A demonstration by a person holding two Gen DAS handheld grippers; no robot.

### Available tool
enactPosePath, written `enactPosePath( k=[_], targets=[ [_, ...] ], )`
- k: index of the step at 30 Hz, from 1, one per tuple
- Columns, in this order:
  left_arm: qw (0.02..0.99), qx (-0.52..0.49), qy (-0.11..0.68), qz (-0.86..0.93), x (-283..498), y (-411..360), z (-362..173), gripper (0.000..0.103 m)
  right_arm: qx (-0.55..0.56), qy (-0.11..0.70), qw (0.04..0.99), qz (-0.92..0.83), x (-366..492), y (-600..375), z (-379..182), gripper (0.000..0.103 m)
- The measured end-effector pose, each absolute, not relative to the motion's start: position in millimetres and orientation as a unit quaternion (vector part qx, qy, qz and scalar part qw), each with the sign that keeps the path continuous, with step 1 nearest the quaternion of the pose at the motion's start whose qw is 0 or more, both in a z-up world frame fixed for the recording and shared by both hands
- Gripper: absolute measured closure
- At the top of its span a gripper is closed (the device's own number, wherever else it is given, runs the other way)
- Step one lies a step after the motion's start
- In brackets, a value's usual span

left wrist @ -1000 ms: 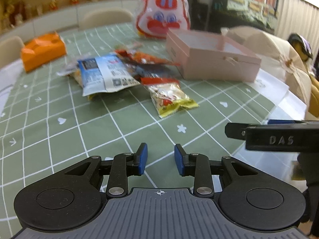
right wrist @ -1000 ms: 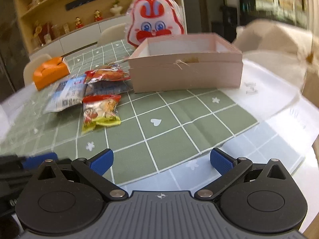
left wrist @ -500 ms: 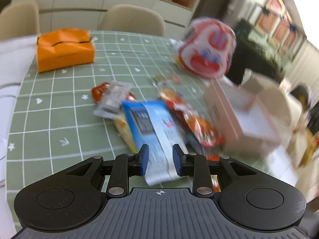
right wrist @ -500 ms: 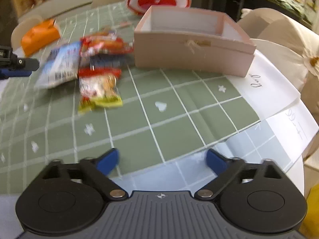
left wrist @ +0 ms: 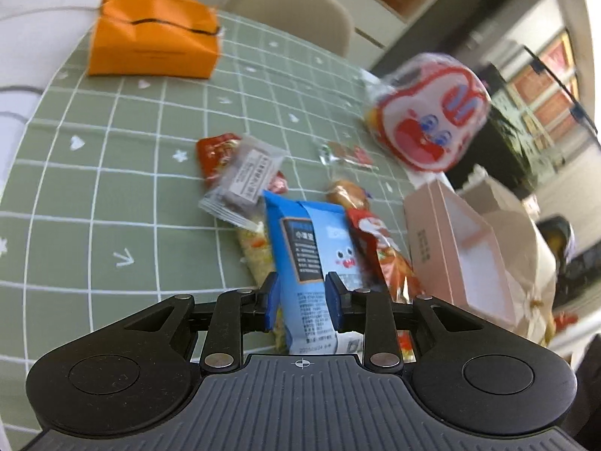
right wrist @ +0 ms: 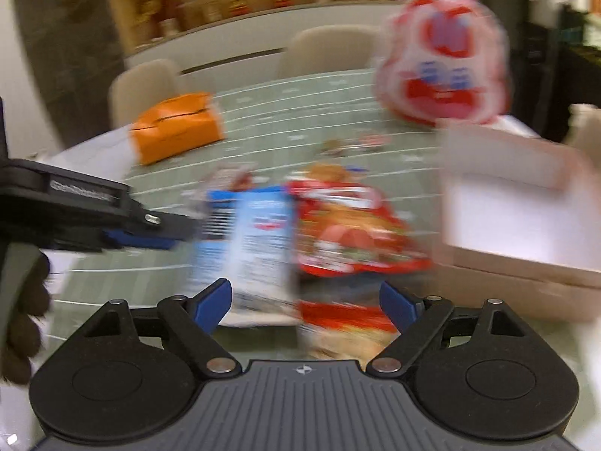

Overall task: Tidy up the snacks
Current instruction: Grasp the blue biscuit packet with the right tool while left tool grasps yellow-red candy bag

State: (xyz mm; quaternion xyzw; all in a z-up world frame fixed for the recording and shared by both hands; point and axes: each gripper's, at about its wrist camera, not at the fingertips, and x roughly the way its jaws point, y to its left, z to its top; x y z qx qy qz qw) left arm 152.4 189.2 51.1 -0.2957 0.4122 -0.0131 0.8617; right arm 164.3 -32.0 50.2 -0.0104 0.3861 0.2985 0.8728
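Observation:
A pile of snack packets lies on the green checked tablecloth [left wrist: 112, 195]. A blue packet [left wrist: 311, 248] lies in the middle, a red packet [left wrist: 379, 251] to its right, a grey packet [left wrist: 244, 184] to its left. An open pink box [left wrist: 458, 248] stands to the right. My left gripper [left wrist: 302, 297] hovers over the blue packet, jaws narrowly apart and empty. In the blurred right wrist view, my right gripper [right wrist: 306, 302] is wide open over the blue packet [right wrist: 255, 244] and red packet [right wrist: 349, 240], with the pink box [right wrist: 511, 218] at right.
An orange tissue box [left wrist: 154, 35] sits at the far left. A red-and-white rabbit-face bag [left wrist: 428, 109] stands behind the pink box. A small clear packet [left wrist: 345, 154] lies near it. Chairs stand beyond the table. The left gripper's body [right wrist: 86, 203] shows at left in the right wrist view.
Both grippers have moved forward over the table toward the snack pile. The left gripper now hovers above the blue packet, and the right one has closed in on the blue and red packets.

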Motion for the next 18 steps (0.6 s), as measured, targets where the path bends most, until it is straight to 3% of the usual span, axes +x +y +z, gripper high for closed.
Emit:
enactPosePath(
  k=[4,6,11,18],
  targets=[
    [0.864,-0.296,0.408,-0.003,169,190,44,0.073,-0.046,0.392,0.862,0.317,175,-1,32,0.016],
    [0.856,-0.297,0.422,-0.013,175,185,36,0.071,-0.036,0.412,0.848,0.332,173,-1,28,0.025],
    [0.847,-0.276,0.447,-0.079,165,156,34,0.069,-0.020,0.399,0.843,0.361,143,-24,42,0.037],
    [0.849,-0.205,0.478,-0.088,130,116,22,0.070,-0.063,0.385,0.849,0.357,85,-63,50,0.038]
  ],
)
